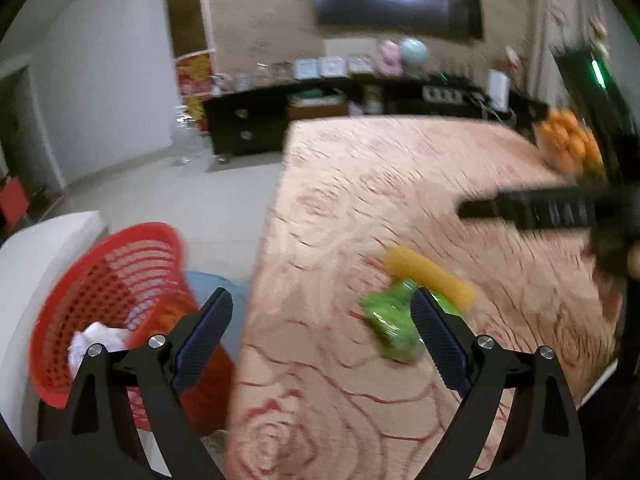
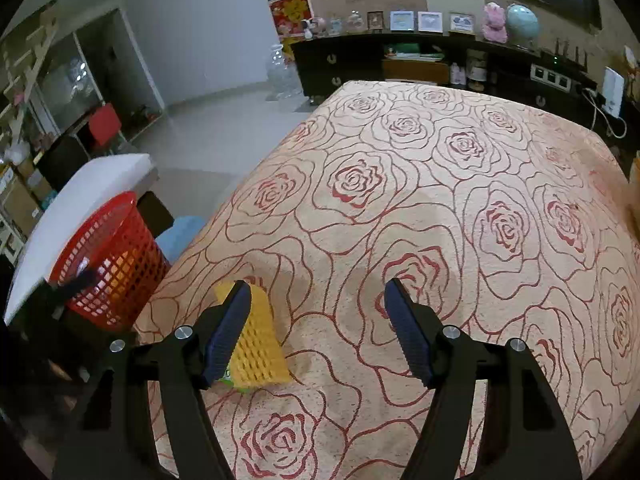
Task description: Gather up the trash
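A big table with a rose-pattern cloth fills most of both views. On it, near the edge beside the bin, lie two bits of trash that touch each other: a yellow foam net and a crumpled green wrapper. In the right wrist view the green one only peeks out from under the yellow one. The left gripper hangs over the table edge with its fingers wide apart and nothing between them; the green wrapper sits just behind its right finger. The right gripper is above the cloth, its fingers apart and empty, with the yellow net just behind its left finger. A red basket stands on the floor beside the table, with white crumpled paper inside. The left view is blurry.
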A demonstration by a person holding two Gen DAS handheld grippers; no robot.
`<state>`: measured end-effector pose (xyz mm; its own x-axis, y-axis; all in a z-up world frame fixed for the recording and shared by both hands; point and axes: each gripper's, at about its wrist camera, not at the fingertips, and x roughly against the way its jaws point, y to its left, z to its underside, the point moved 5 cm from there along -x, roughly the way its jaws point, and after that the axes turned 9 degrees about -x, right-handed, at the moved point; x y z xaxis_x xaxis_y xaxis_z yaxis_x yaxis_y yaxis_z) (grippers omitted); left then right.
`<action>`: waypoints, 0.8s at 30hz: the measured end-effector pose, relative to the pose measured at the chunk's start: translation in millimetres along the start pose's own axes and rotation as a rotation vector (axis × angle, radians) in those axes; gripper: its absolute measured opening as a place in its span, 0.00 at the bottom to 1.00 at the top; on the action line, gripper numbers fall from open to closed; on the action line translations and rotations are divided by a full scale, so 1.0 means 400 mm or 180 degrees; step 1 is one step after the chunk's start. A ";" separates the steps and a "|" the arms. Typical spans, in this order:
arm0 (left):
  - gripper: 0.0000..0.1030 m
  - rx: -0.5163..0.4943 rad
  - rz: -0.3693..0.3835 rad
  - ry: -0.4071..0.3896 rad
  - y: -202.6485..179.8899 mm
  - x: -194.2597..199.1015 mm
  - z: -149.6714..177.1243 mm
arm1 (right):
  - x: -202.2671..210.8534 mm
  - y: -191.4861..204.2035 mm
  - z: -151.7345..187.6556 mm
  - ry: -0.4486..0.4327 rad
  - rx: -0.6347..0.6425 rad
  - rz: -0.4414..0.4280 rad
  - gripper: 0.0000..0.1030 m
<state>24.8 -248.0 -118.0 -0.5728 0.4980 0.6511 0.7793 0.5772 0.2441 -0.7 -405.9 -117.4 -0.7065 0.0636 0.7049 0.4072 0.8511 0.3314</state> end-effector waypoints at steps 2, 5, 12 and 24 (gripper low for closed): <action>0.85 -0.0202 0.0043 0.0086 -0.046 -0.025 0.007 | 0.006 -0.006 -0.005 -0.0027 -0.0035 -0.0007 0.65; 0.85 -0.0256 0.0205 0.0170 -0.085 -0.057 0.002 | 0.015 -0.011 -0.012 -0.0060 -0.0066 -0.0019 0.65; 0.82 -0.0065 0.0531 0.0378 -0.112 -0.131 -0.005 | 0.016 -0.024 -0.010 -0.0048 -0.0092 -0.0025 0.65; 0.27 0.0128 0.0729 0.0425 -0.073 -0.122 0.035 | 0.008 -0.009 -0.002 -0.0034 -0.0034 -0.0112 0.65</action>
<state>26.4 -280.1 -166.7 -0.3420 0.5304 0.7757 0.8725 0.4859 0.0524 -3.8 -409.2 -115.9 -0.7266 0.0391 0.6859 0.3879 0.8474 0.3626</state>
